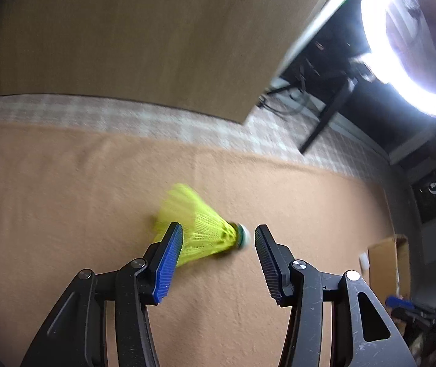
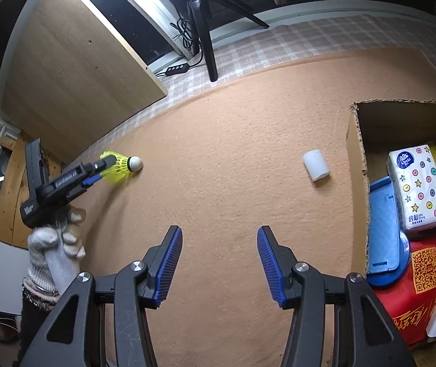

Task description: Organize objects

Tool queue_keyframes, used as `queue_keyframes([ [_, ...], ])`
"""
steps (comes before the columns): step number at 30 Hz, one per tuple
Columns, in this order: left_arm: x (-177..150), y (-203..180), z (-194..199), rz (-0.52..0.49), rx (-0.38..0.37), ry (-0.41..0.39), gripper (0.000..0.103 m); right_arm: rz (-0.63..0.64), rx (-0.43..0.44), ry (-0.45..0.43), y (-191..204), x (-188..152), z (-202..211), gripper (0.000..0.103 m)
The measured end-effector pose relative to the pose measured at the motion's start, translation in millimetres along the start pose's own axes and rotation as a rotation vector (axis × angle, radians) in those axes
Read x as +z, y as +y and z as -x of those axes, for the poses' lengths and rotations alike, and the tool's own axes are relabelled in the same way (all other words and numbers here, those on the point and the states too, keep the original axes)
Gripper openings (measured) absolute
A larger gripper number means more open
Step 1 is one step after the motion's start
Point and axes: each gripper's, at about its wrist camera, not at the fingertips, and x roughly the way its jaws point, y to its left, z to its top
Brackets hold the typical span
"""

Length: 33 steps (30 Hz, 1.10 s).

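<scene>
Yellow mesh skirt, green band, white rounded cork: a shuttlecock [image 1: 205, 229] lies on its side on the tan cloth [image 2: 233, 159], and everything about the coming move turns on how it sits against the left gripper [image 1: 218, 235]. Seen from the left wrist, its long axis runs across the gap between the jaws rather than along them, skirt flared toward the blue-padded finger, cork pointing toward the opposite finger and stopping just short of it. That finger's pad overlaps the skirt edge in this view; contact or mere overlap, cannot tell, with the skirt blurred. Jaws stand spread, nothing pinched. From the right wrist, the same shuttlecock sits far out from the cardboard box [image 2: 358, 159], near the cloth's edge on the side away from it, with the gloved hand [image 2: 62, 244] carrying the left gripper right at it. Right gripper [image 2: 219, 244] hangs well apart from the shuttlecock, jaws likewise spread and empty over bare cloth; the left is plainly the nearer. A small white cylinder [image 2: 316, 165] lies just beside the box wall. Judgement: a squeeze across this axis would meet cork and soft skirt end-on, so the light skirt may crumple or skid.
</scene>
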Motion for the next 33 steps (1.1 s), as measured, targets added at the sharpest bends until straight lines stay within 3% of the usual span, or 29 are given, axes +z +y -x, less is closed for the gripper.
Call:
queue_keyframes([
  [4, -18, -25, -6, -0.079, -0.030, 0.037, 0.053, -0.004, 0.001, 0.004, -1, 4, -4, 0.047],
  [6, -27, -38, -7, -0.120, 0.015, 0.030, 0.053, 0.000, 0.001, 0.007, 0, 6, -6, 0.047],
  [13, -33, -37, -11, -0.102, 0.074, 0.020, 0.051, 0.043, -0.025, 0.019, 6, 17, -12, 0.047],
  [17, -32, -33, -13, -0.085, 0.065, 0.017, 0.032, 0.051, -0.047, 0.033, 4, 29, -16, 0.047],
  [25, -37, -34, -10, -0.095, 0.045, 0.011, 0.006, 0.061, -0.048, 0.049, 8, 39, -25, 0.047],
  [33, -59, -44, -5, -0.104, 0.012, 0.035, 0.004, 0.057, -0.081, 0.080, 3, 52, -31, 0.047],
])
